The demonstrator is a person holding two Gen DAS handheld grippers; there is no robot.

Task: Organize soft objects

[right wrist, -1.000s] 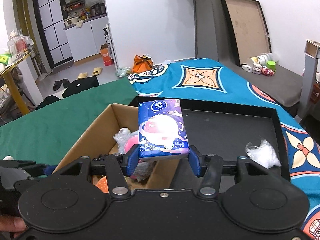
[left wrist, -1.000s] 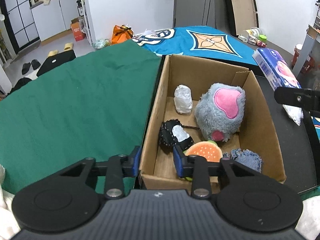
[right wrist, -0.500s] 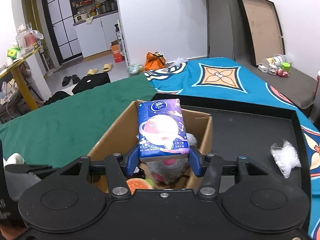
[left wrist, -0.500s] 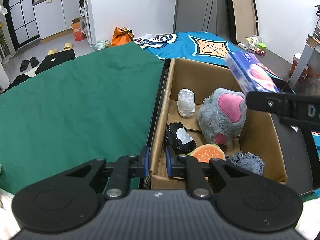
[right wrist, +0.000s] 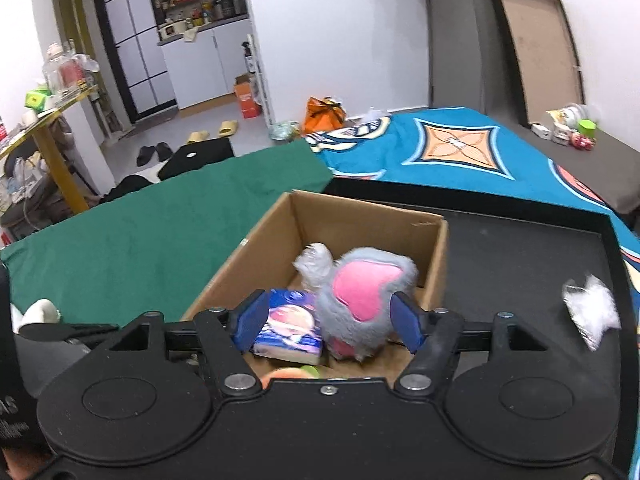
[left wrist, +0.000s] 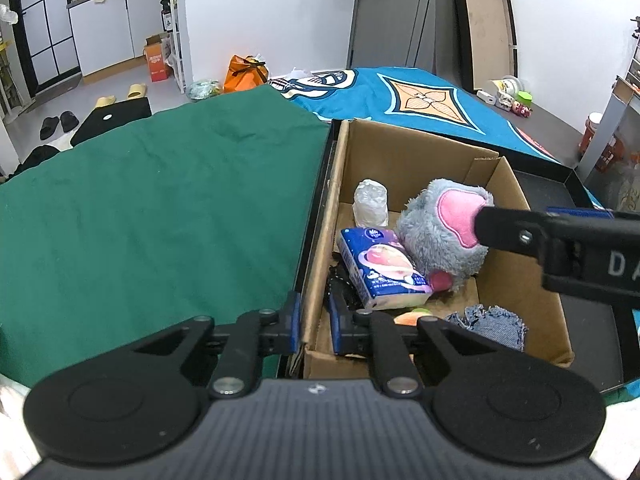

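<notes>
Green cloth (left wrist: 152, 208): covers the left part of the surface, bare. Left tongs (left wrist: 314, 322): clenched on the near-left wall of the cardboard box (left wrist: 320, 240), one pad outside and one inside, steadying it. Cardboard box: stands in the left end of a shallow black tray (right wrist: 520, 256), beside the cloth's right edge. Contents, left to right: a white wrapped bundle (left wrist: 370, 204) toward the far-left corner; a blue tissue pack (left wrist: 380, 268) lying tilted at the left wall on a dark item that is mostly hidden; an orange plush piece (left wrist: 412, 316) barely showing at the near wall; a grey-and-pink plush toy (left wrist: 444, 236) at centre; a scrap of frayed denim (left wrist: 490, 324) at the near-right corner. Right tongs (right wrist: 324, 322): jaws have just been opening, released and holding nothing, poised above the box with the tissue pack and plush below them, untouched. White crumpled wad (right wrist: 592, 314): lies alone on the tray near its right edge, well apart from the box. Step in hand, as judged: the tissue pack has been dropped in and the release is complete. Next move, as judged: carry the right tongs over to the wad, close lightly on it as it looks easily crushed, and bring it to the box while the left tongs hold the wall.
</notes>
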